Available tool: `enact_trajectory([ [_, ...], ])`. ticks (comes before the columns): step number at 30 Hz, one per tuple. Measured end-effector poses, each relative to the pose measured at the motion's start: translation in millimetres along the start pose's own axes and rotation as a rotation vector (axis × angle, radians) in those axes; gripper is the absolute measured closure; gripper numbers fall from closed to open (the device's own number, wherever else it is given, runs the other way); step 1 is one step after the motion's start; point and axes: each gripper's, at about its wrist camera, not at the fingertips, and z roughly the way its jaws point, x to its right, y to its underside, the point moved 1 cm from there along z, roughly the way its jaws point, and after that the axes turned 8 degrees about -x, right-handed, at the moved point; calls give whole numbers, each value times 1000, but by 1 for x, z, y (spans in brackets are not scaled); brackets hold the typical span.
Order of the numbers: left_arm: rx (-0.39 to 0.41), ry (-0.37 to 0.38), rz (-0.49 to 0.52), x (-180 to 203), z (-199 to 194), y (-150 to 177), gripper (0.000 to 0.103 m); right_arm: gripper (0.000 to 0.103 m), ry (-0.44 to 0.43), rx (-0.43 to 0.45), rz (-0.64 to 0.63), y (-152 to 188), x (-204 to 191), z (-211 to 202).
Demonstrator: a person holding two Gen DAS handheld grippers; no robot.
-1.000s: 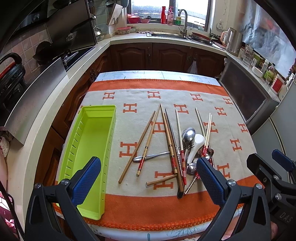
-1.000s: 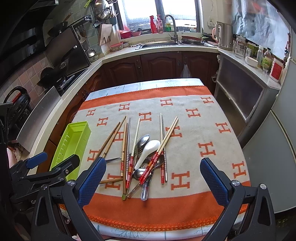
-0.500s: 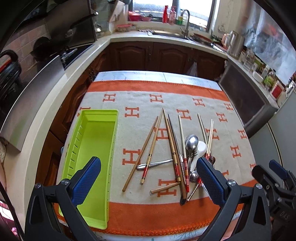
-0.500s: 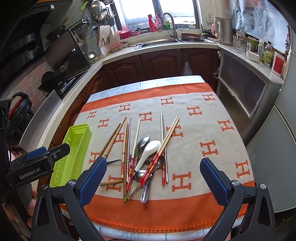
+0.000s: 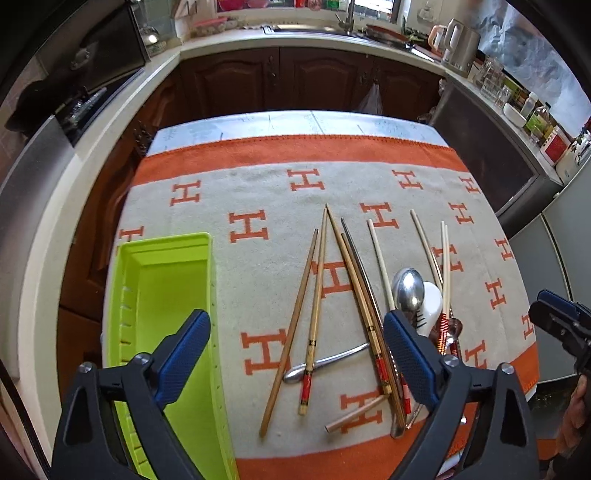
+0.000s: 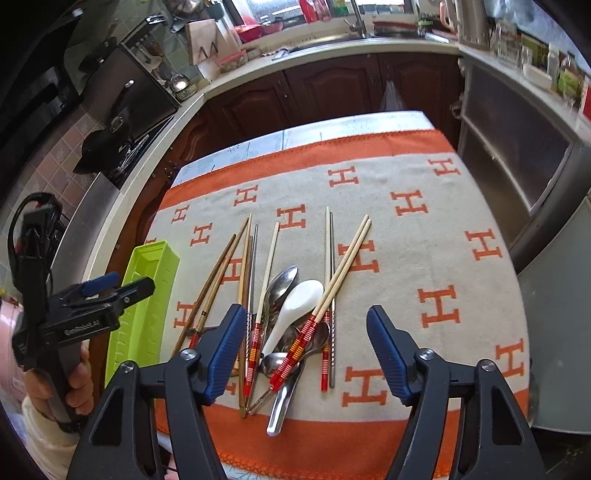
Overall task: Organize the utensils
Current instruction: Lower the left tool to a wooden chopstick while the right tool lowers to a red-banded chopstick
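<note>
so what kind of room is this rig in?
A home kitchen, most likely: a sink with a tap under the window, an electric kettle on the counter, dark wood cabinets, and a stove along the side wall.

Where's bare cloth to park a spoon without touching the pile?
Free: the strip between the green tray and the leftmost chopsticks, the cloth right of the pile, and the far half toward the orange border. Crowded: the near centre, where white spoon, metal spoons and chopsticks overlap.
</note>
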Motion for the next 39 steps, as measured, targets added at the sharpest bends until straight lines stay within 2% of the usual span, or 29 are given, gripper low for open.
enact_trajectory([
  [5,-94,11,40,-1,41,-13,40,40,-37,-51,48,-24,16,26],
  [12,-213,8,58,-5,86,-17,71,46,-90,-125,109,-35,32,63],
  [18,-256,5,69,-10,99,-14,73,48,-109,-159,143,-40,43,87],
  [23,-306,-2,75,-10,116,-10,73,59,-132,-183,186,-45,51,103],
  [26,-285,-17,95,-9,118,-9,72,66,-143,-195,212,-49,56,113],
  [39,-254,-22,114,-2,113,-6,71,80,-166,-271,278,-60,61,172],
])
